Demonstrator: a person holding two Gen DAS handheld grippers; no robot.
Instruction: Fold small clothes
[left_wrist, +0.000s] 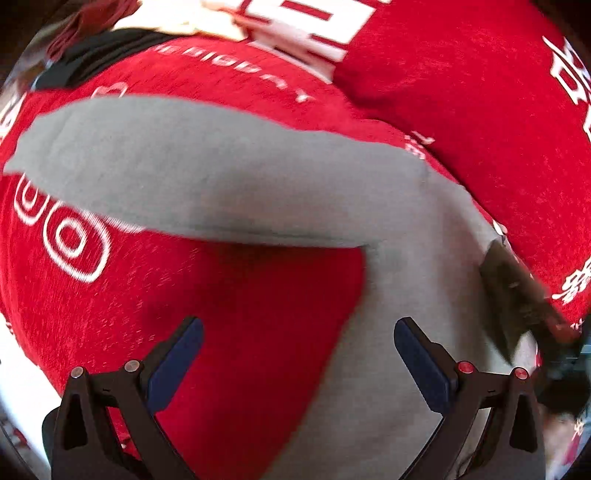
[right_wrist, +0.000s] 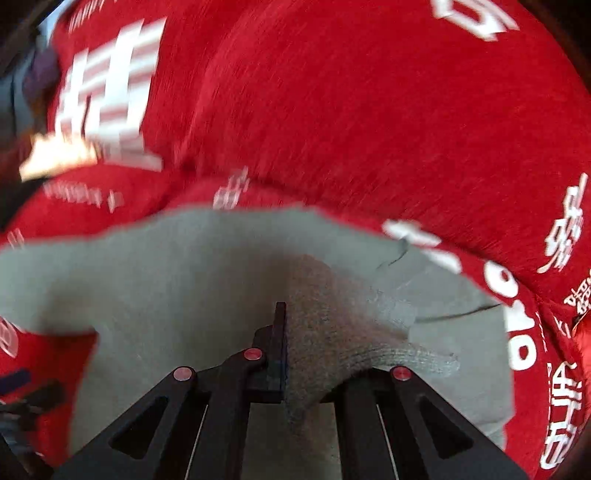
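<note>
A small grey garment (left_wrist: 221, 177) lies spread on a red cloth with white print (left_wrist: 229, 295); one long part stretches to the left. My left gripper (left_wrist: 297, 328) hovers open above it, with nothing between its blue pads (left_wrist: 177, 362). At the garment's right edge a dark blurred shape, my right gripper (left_wrist: 517, 295), holds the fabric. In the right wrist view my right gripper (right_wrist: 286, 317) is shut on the grey garment (right_wrist: 147, 277) at its ribbed hem (right_wrist: 351, 332). The hem drapes over and hides the right finger. The whole view is blurred.
The red printed cloth (right_wrist: 369, 129) covers the whole surface and rises in a thick fold (left_wrist: 461, 92) at the back right. A black item (left_wrist: 92, 55) and a pale object (left_wrist: 184, 18) lie at the far left edge.
</note>
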